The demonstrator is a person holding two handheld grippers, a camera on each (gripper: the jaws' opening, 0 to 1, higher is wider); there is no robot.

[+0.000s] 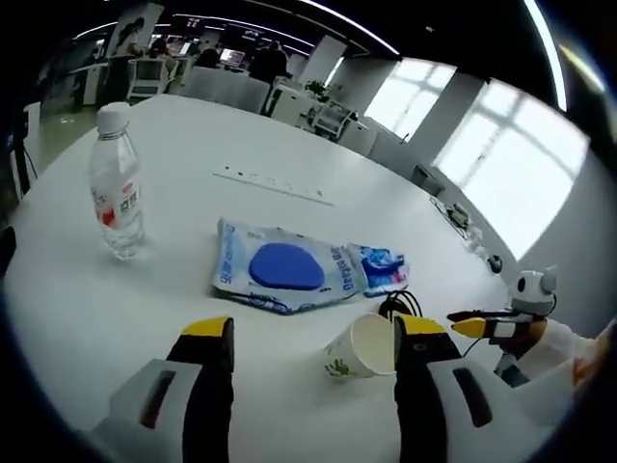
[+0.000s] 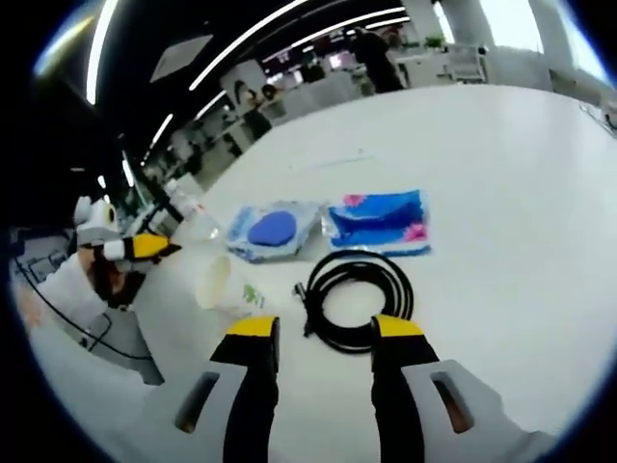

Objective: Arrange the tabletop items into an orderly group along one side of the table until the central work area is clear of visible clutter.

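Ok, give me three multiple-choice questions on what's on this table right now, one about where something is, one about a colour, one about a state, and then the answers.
1. Where does the coiled black cable lie?
A. Just ahead of the right claw
B. On top of the water bottle
C. Inside the paper cup

2. What colour is the round pad in the clear packet?
A. Red
B. Blue
C. Green

3. How is the paper cup positioned?
A. Upright, mouth up
B. Upside down
C. Lying on its side

Answers:
1. A, in the right gripper view the coil sits on the table right beyond the claw's tips.
2. B, a blue disc shows through the packet in both views.
3. C, in the left gripper view its open mouth faces sideways, while the water bottle stands upright.
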